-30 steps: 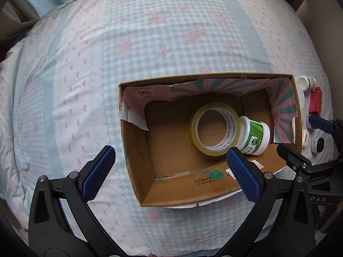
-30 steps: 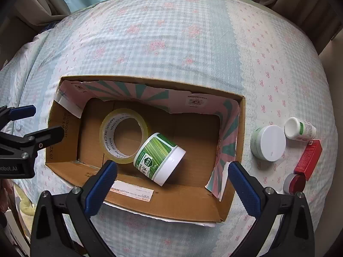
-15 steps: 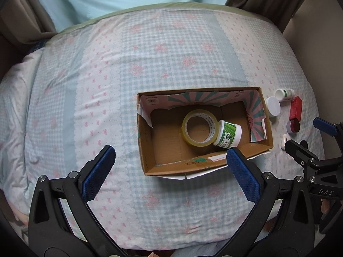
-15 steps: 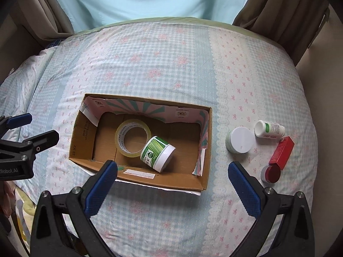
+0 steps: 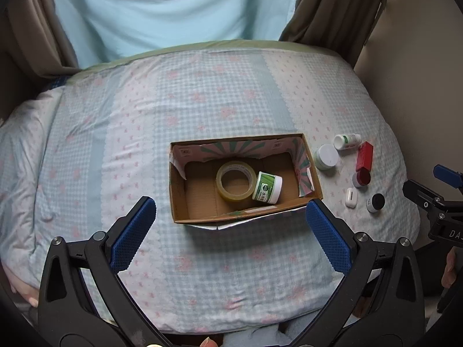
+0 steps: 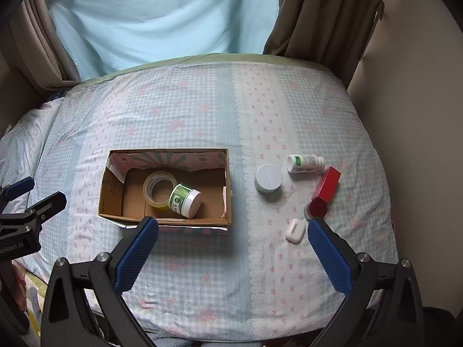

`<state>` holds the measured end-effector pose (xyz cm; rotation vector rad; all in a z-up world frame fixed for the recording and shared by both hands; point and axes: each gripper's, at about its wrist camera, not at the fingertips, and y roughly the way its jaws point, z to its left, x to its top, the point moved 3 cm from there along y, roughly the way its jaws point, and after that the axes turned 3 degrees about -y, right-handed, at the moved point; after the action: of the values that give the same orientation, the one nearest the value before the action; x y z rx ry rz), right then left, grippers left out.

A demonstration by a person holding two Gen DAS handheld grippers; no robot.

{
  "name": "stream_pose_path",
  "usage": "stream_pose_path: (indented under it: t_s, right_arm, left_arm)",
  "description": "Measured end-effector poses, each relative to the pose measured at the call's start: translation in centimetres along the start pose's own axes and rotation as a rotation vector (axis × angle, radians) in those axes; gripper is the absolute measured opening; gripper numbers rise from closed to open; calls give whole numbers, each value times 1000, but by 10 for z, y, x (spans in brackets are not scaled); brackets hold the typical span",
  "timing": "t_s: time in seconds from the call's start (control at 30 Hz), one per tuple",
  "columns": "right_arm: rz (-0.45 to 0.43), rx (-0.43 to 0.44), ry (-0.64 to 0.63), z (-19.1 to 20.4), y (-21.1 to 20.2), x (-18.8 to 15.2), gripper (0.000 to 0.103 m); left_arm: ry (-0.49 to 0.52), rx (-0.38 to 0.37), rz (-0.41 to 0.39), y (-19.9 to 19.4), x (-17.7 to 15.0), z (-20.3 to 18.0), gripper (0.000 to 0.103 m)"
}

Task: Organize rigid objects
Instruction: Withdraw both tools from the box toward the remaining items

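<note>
Left gripper [image 5: 230, 230]: fingers spread wide, empty, hanging above the bed's near edge
Cardboard box [image 6: 199, 221]: open-topped collecting bin; tape roll [image 6: 157, 189] flat inside, green jar [image 6: 185, 196] leaning on it
Loose items: white jar [image 6: 268, 177], bottle [image 6: 305, 163], red box [image 6: 327, 188], earbud case [image 6: 295, 230] right of the box, probably awaiting packing
Right gripper [image 6: 231, 250]: spread, empty, nearest those items

Beyond my fingers, a checked bed [image 6: 202, 110] carries a cardboard box [image 6: 228, 190], with jars, a bottle [image 6: 305, 163] and a red carton [image 6: 327, 185] right of it.
</note>
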<state>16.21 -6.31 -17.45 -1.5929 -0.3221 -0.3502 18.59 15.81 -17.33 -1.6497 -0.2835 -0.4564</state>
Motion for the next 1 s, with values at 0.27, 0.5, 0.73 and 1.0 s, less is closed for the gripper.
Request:
stream_pose_path:
  t_s: [0.27,0.5,0.73,1.0]
  right_arm:
    - [-49,-9,87,-76,-28,-12,103]
    - [-53,5,30,-146,-18,-12,103]
    - [-16,48,50,-215,14,0,103]
    - [33,57,141,-258,63,17,103]
  left_arm:
    - [1,-16,-61,-16,-1,-71,103]
    - [-113,12,-76,-4,-5,-150,103]
    - [-156,18,-46,23,-4,-216,103]
    - [-125,0,-1,77,2,-261,103]
